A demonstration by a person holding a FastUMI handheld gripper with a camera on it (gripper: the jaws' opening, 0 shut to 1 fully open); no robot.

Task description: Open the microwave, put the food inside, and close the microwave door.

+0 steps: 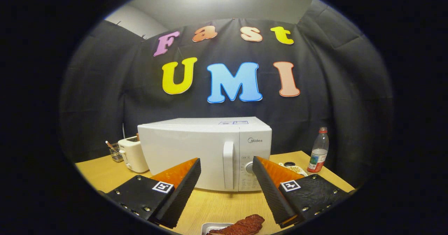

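Microwave (204, 154) stands shut on the table (217, 207), handle (228, 165) facing the gripper (226, 193), likely for an easy pull; gripper spread wide, empty, framing that handle; food (241, 226) on a tray (213, 227) lies below the fingers, waiting.

Only legible text was the brand "Midea" on the microwave (189, 147), printed on the control panel (254, 147) at 1 o'clock from the door handle (228, 165). Button print below it was too small to read. The top sticker (233, 122) and the label on the bottle (318, 151), at 3 o'clock from the microwave, were unreadable. The gripper (226, 159) had its fingers spread wide and empty, and each carried a square marker tag (163, 186).
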